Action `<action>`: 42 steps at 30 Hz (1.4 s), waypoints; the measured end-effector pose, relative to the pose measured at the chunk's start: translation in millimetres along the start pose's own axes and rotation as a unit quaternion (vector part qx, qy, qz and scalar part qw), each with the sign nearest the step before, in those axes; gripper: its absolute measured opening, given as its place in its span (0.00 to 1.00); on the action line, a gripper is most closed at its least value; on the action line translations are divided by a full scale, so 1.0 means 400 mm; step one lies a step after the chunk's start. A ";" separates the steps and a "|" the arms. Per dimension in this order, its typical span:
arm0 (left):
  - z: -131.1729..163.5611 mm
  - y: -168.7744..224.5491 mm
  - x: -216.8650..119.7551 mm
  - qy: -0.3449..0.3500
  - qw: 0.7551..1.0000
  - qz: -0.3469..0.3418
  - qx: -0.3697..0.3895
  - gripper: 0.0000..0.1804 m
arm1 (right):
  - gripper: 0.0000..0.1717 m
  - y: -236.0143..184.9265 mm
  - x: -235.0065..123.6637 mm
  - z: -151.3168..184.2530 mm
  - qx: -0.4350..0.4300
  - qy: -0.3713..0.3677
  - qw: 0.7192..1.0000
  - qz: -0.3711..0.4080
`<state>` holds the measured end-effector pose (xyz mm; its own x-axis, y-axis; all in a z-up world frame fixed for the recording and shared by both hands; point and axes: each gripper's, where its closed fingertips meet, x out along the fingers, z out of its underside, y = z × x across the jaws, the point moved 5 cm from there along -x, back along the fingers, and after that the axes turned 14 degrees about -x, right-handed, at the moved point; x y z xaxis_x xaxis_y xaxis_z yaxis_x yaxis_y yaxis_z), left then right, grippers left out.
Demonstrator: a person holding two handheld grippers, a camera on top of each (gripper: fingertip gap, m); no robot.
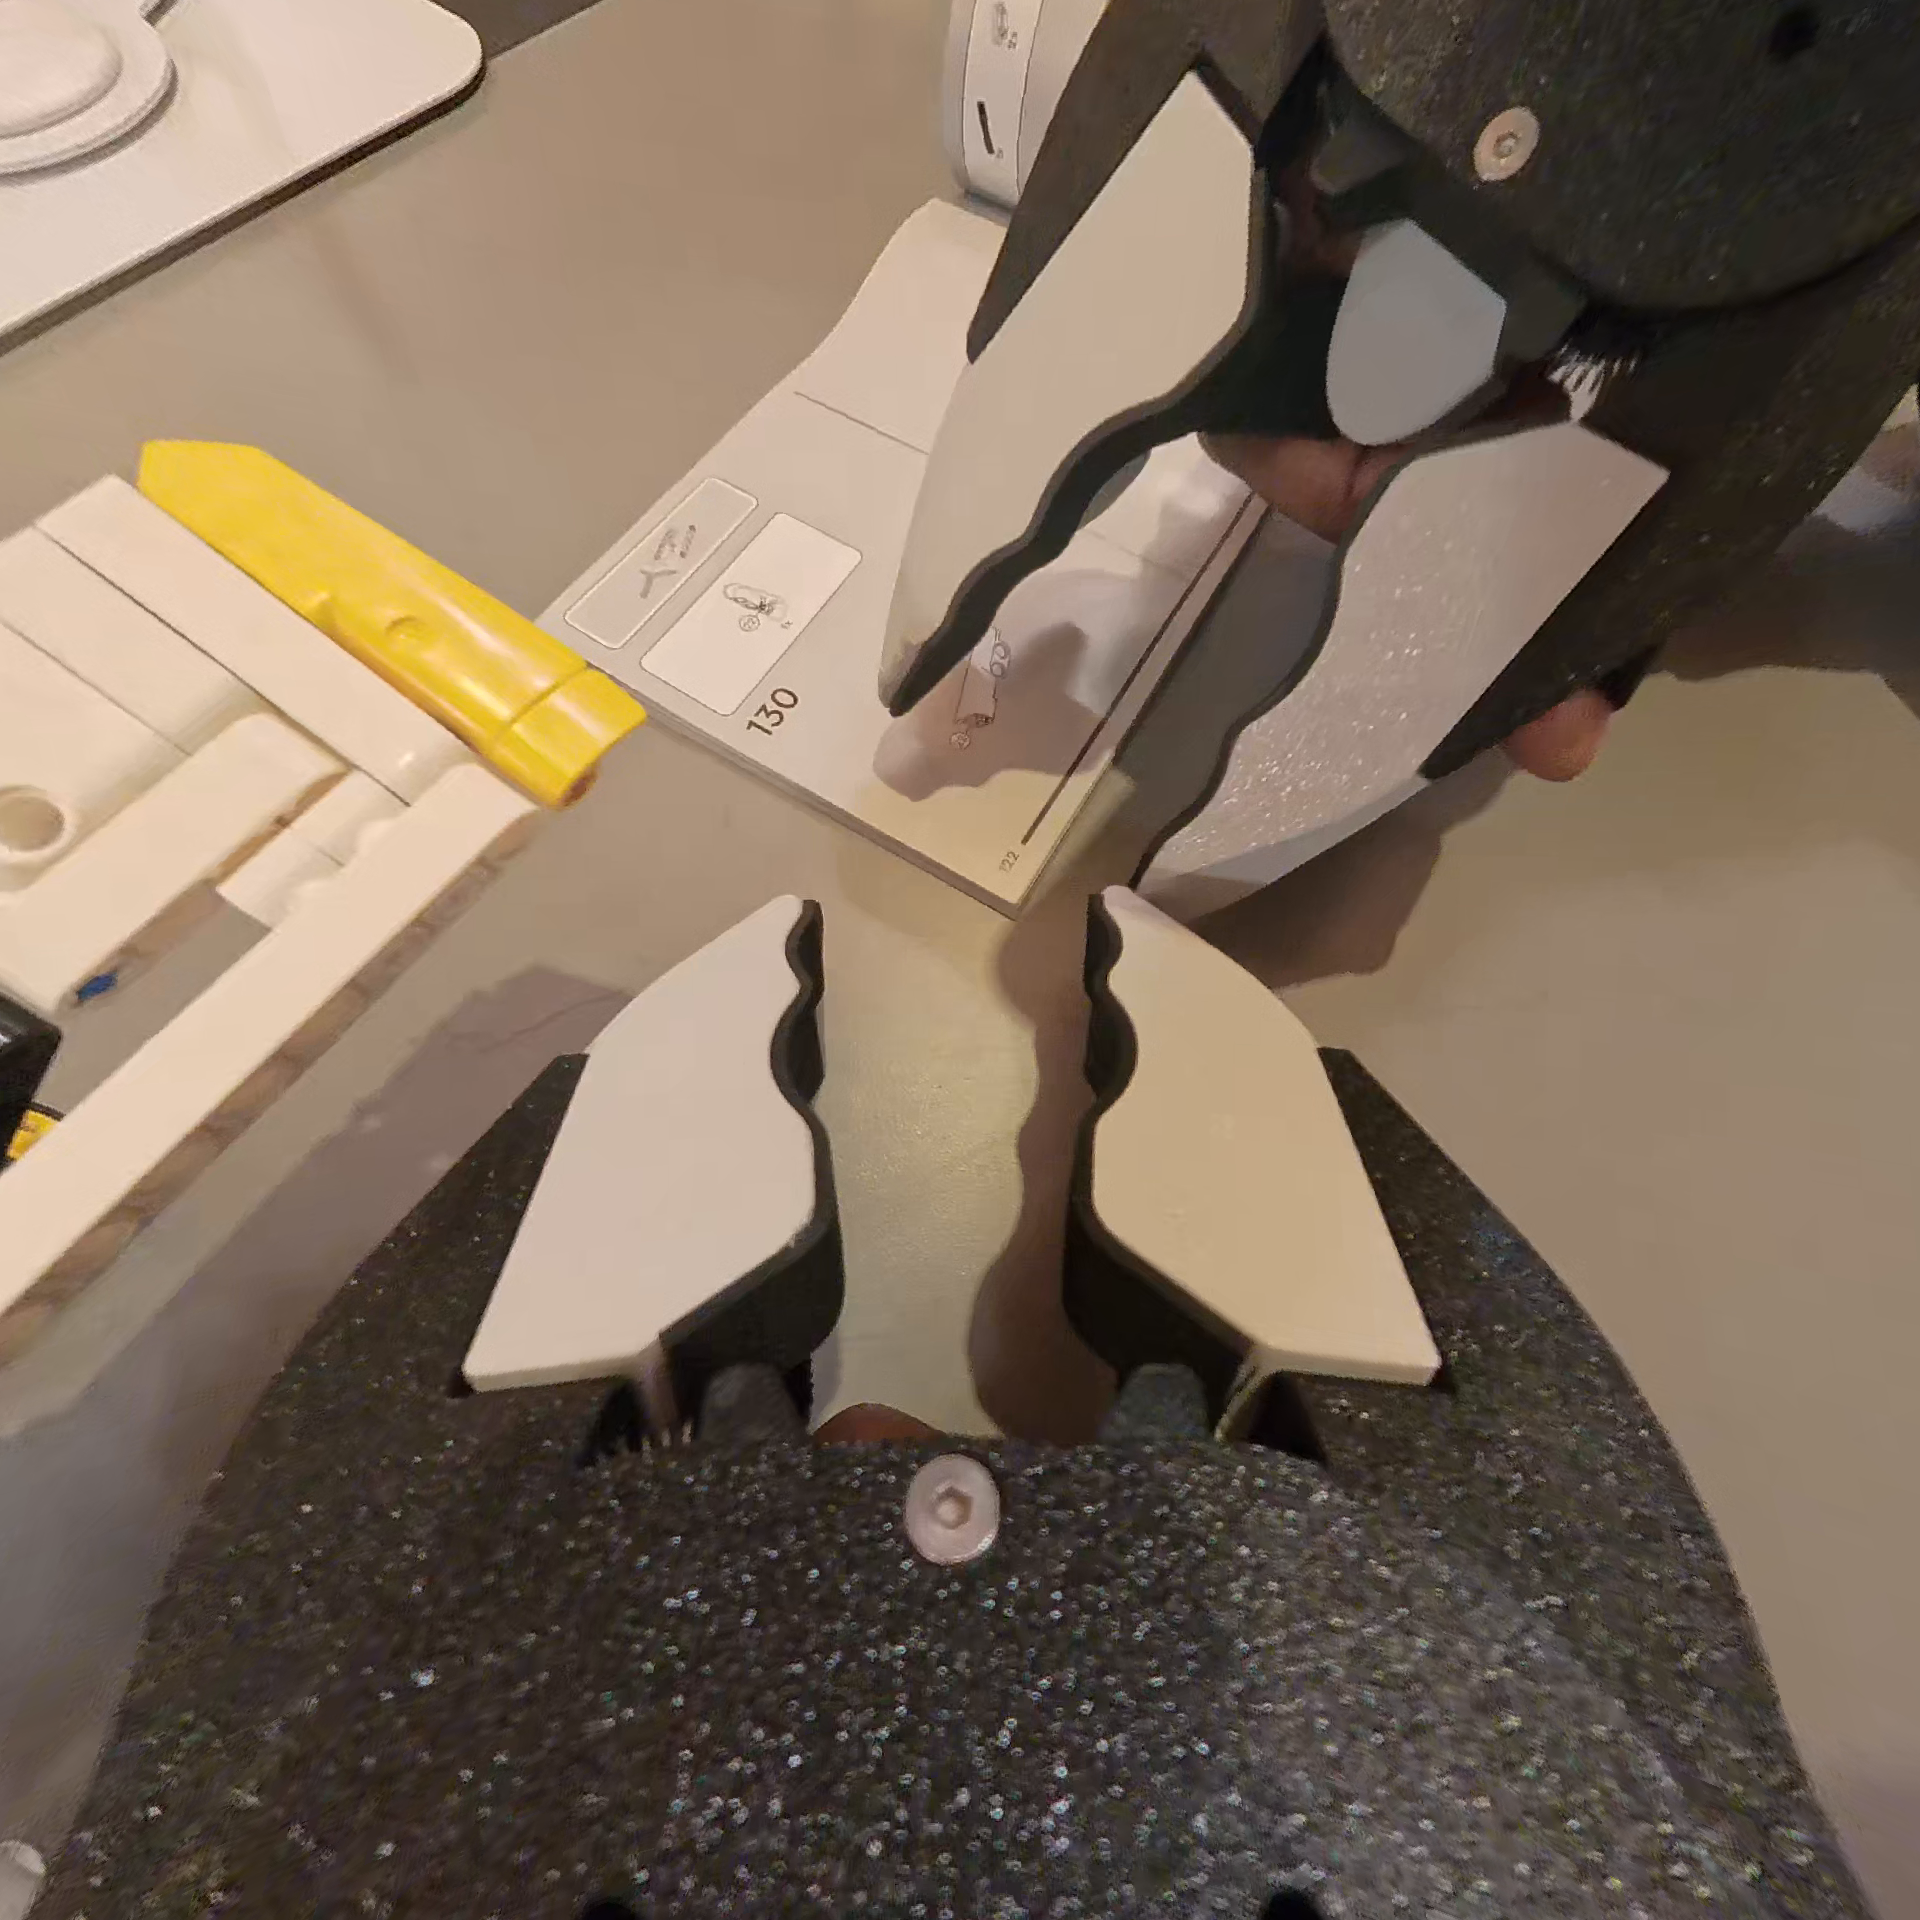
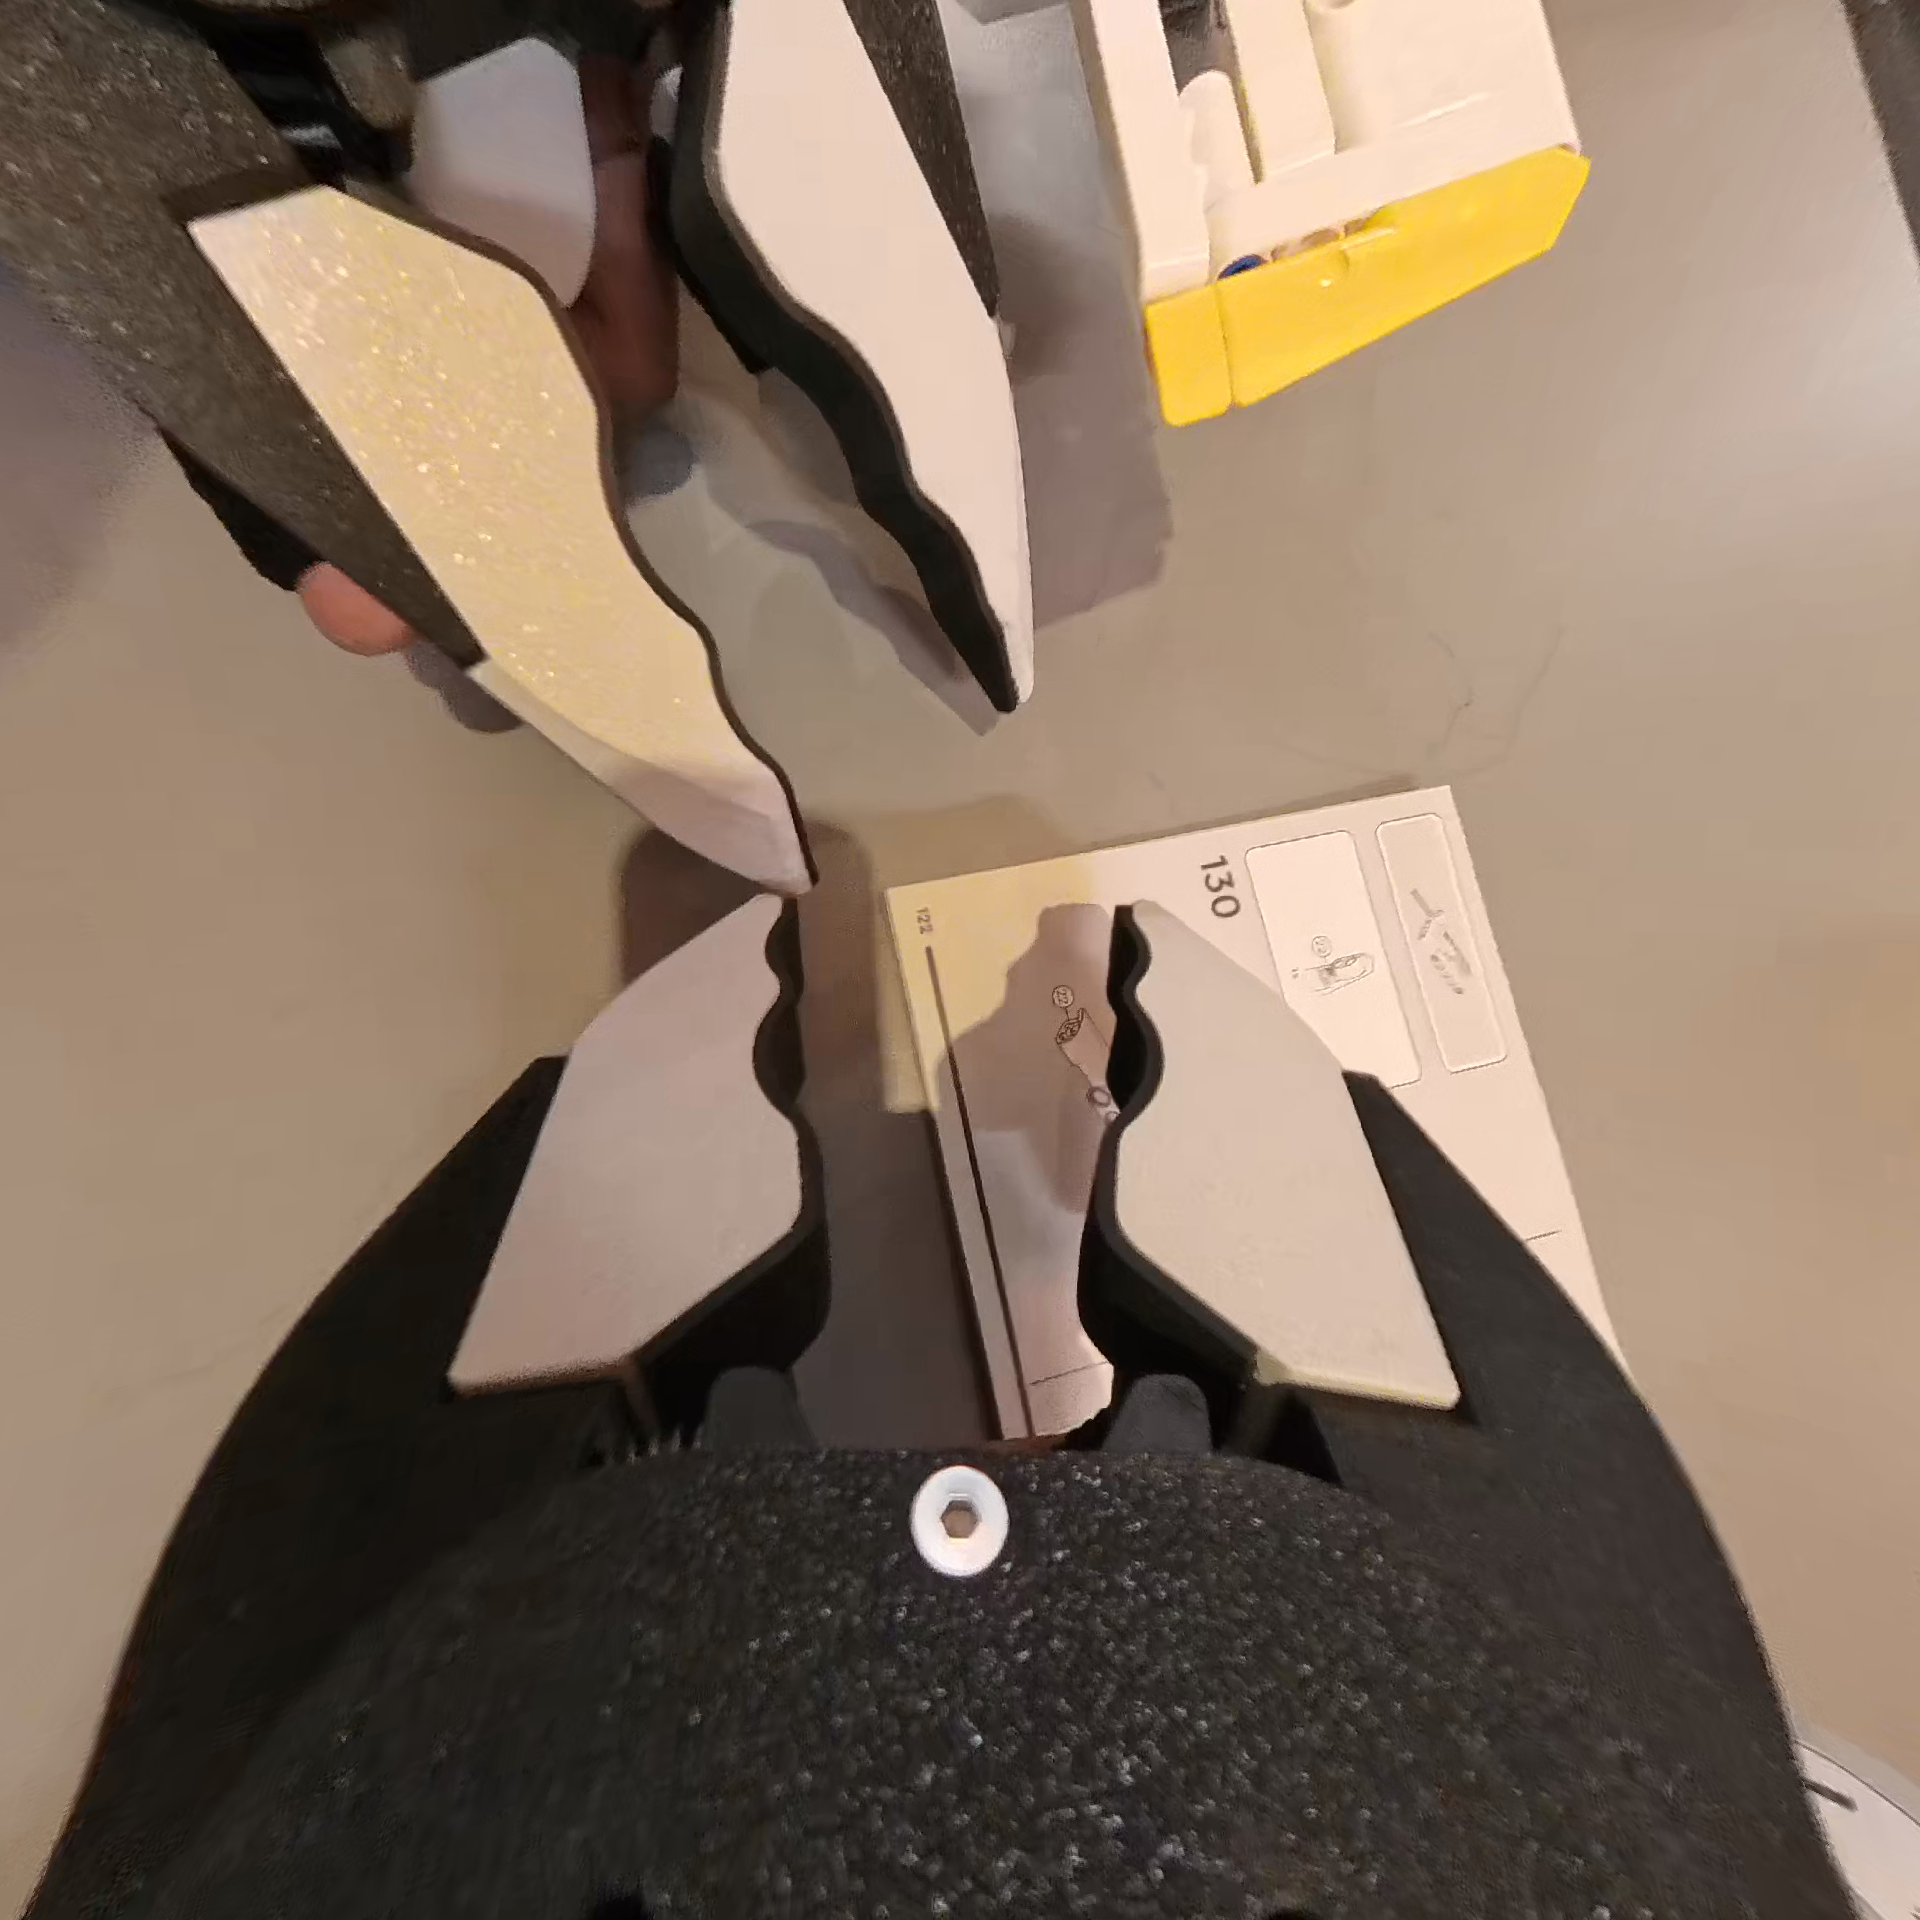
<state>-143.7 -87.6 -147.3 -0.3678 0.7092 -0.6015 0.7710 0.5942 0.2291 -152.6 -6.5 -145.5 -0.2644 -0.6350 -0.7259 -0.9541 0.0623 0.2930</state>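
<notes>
The left gripper (image 1: 951,914) is hovering over the beige worktop (image 1: 623,894) with its jaws standing apart and only bare surface showing between them, its tips lying just short of the near corner of an open instruction booklet (image 1: 831,665). The right gripper (image 2: 956,914) is pointing back at it from the opposite side, its jaws likewise standing apart and gripping nothing; in its own view one fingertip is hanging over the printed page of the booklet (image 2: 1351,935) while the other is sitting over bare worktop beside the booklet's edge, so the edge is lying loosely in the gap without either pad pressing on it. The two grippers are facing each other closely, and in the right wrist view one tip of the left gripper (image 2: 904,790) is coming almost against the right gripper's own fingertip. The booklet is lying flat on the worktop, open at a page of line drawings. Beyond it, a white plastic block set (image 1: 208,707) with a yellow piece (image 1: 416,613) on its edge is resting on the worktop, well apart from both pairs of jaws. A pale tray (image 1: 312,156) is lying at the far corner in the left wrist view.
</notes>
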 end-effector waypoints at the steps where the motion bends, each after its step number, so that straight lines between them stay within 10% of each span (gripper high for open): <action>1: 0.000 0.000 0.000 0.000 1.000 0.000 -0.001 0.27 | 0.33 0.001 -0.001 0.002 0.005 0.004 1.000 -0.005; 23: 0.004 -0.003 0.004 -0.007 1.000 -0.002 -0.010 0.26 | 0.00 -0.030 -0.009 0.034 -0.014 -0.039 0.999 -0.025; 42: 0.004 -0.004 0.006 -0.010 1.000 -0.002 -0.009 0.25 | 0.00 0.015 -0.063 0.037 0.092 -0.009 0.994 0.056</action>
<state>-145.1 -87.3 -150.2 -0.3613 0.6990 -0.6172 0.7602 0.6041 0.2391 -153.6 21.1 -134.6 -0.3718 -0.6022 -0.7065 -0.9275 0.2736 0.2549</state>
